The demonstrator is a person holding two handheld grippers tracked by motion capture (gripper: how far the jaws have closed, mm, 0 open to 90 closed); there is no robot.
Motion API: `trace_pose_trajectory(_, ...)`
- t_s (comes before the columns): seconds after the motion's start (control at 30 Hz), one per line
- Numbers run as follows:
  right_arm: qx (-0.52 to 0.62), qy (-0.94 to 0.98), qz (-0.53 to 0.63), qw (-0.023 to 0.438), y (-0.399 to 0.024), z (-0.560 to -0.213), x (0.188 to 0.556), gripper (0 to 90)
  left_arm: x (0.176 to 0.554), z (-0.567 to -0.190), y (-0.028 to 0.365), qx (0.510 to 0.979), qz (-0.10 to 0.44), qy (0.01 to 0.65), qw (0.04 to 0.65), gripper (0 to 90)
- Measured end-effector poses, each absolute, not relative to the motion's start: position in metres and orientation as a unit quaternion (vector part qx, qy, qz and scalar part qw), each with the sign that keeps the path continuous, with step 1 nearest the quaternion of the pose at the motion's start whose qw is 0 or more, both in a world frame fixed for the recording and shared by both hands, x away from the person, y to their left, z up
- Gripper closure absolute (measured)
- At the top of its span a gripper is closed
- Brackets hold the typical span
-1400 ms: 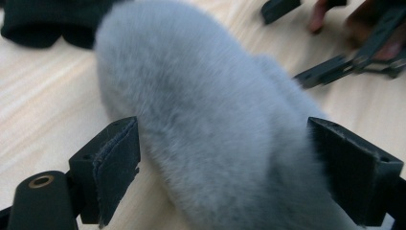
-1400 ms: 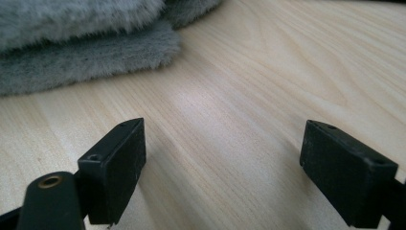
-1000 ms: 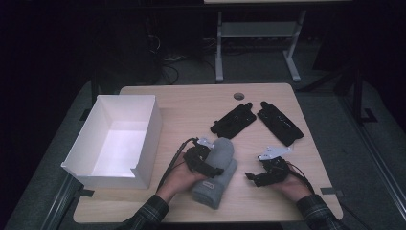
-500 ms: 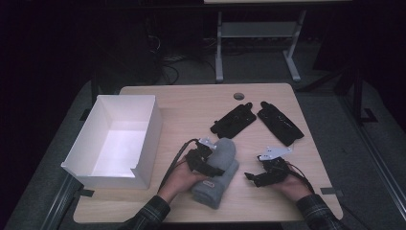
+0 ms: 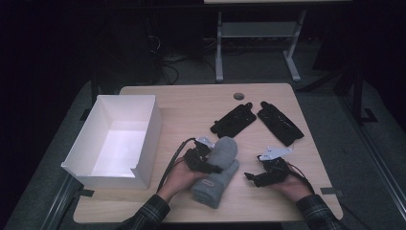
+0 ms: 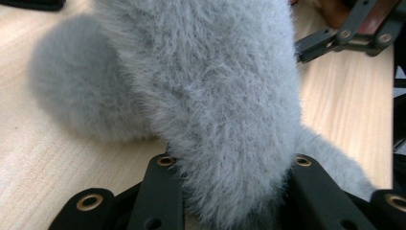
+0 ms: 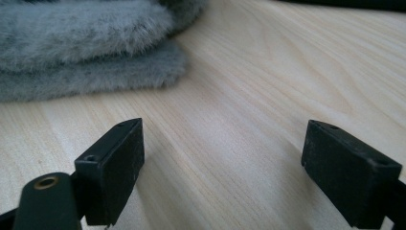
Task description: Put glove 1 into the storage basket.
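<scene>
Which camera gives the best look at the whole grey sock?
The high view: it shows the whole grey sock lying on the table. The left gripper view shows only a close-up stretch of fur between its jaws; the right gripper view catches just one end at the top left.

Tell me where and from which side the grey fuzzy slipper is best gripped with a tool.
Grip the grey fuzzy slipper across its soft raised upper, about mid-length, coming from the white box side, as the left tool does. Its jaws have just been closing and now press into the pile from both sides. The plush squashes, so a narrow pinch should hold. The right tool stands open over bare table.
</scene>
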State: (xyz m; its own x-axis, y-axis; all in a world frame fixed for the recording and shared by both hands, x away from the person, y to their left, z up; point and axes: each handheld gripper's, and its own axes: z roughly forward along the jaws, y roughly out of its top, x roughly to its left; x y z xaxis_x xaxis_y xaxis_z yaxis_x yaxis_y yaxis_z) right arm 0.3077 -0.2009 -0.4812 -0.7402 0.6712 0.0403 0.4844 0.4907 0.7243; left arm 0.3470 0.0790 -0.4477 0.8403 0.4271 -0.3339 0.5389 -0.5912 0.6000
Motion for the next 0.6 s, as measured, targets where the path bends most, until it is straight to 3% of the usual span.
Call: trace_pose_trajectory(0.6, 0.339, 0.854, 0.375, 0.124, -0.201, -0.481, 0.308, 14.3, 0.349, -0.388, 0.098, 0.875, -0.029, 0.281, 0.393, 70.5)
